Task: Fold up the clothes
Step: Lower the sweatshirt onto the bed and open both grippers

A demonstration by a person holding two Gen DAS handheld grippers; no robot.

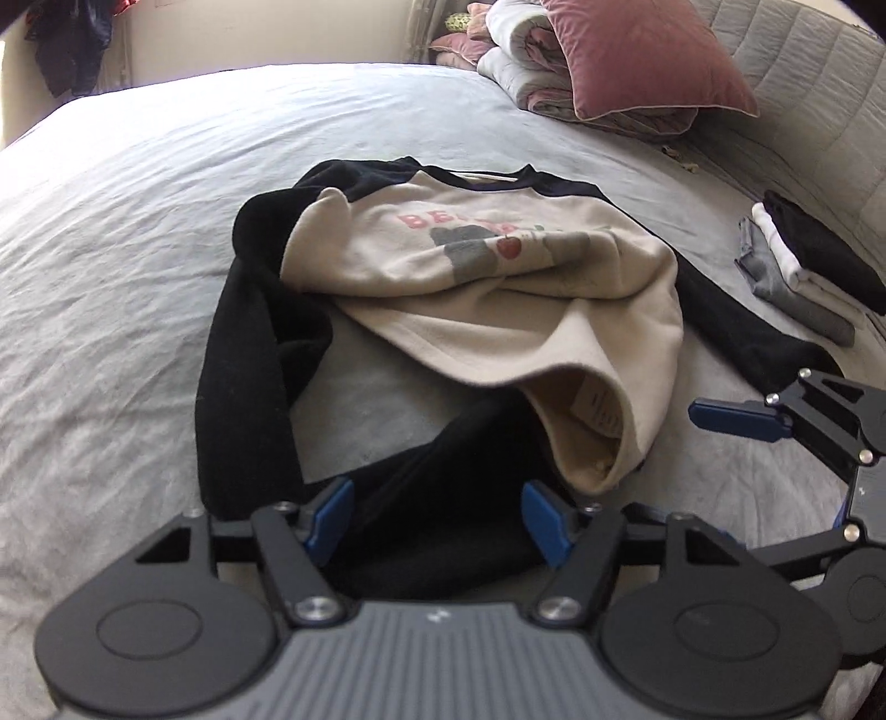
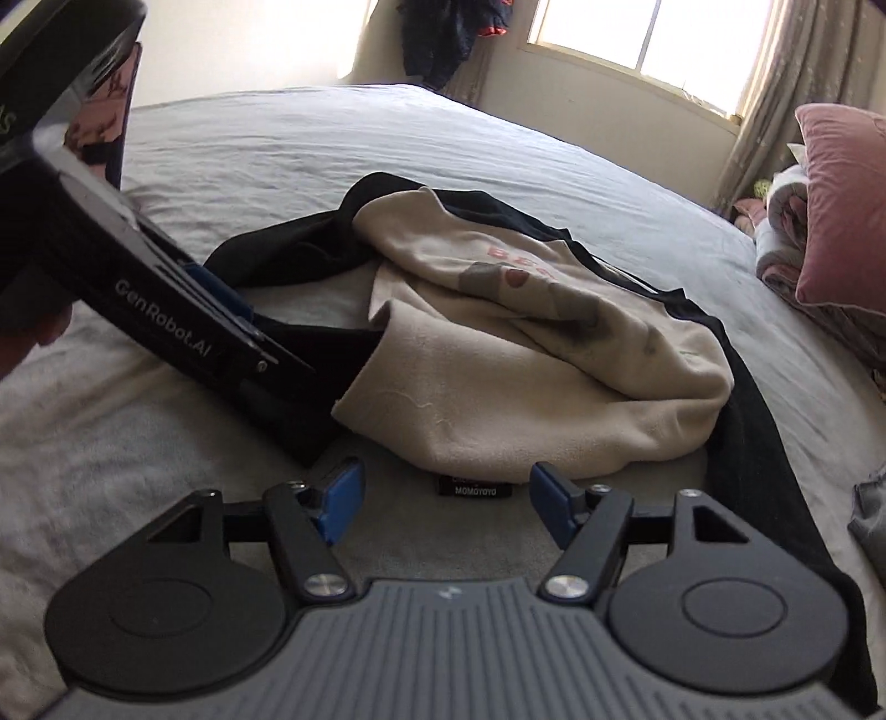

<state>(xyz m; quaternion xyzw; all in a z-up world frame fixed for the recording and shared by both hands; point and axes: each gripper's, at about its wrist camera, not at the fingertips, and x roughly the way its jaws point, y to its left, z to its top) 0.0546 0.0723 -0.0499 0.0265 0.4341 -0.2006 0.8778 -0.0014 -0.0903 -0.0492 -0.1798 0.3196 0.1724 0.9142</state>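
Here the rumpled cream-and-black raglan sweatshirt (image 1: 487, 277) lies ahead of both tongs, left tongs (image 1: 437, 518) and right tongs (image 2: 443, 501) gaping, empty; only the left view shows the folded stack (image 1: 803, 266).

Sweatshirt (image 1: 487, 288) mid-bed (image 1: 138, 221), folded stack (image 1: 803, 266) to its right, pillow (image 1: 637, 55) behind

We've got a pink pillow (image 1: 653, 55) leaning on rolled blankets (image 1: 531, 72) up at 1 o'clock. Dark clothes (image 2: 443, 33) hang at 12, next to our sunny window (image 2: 653, 39) and curtain (image 2: 775, 83).
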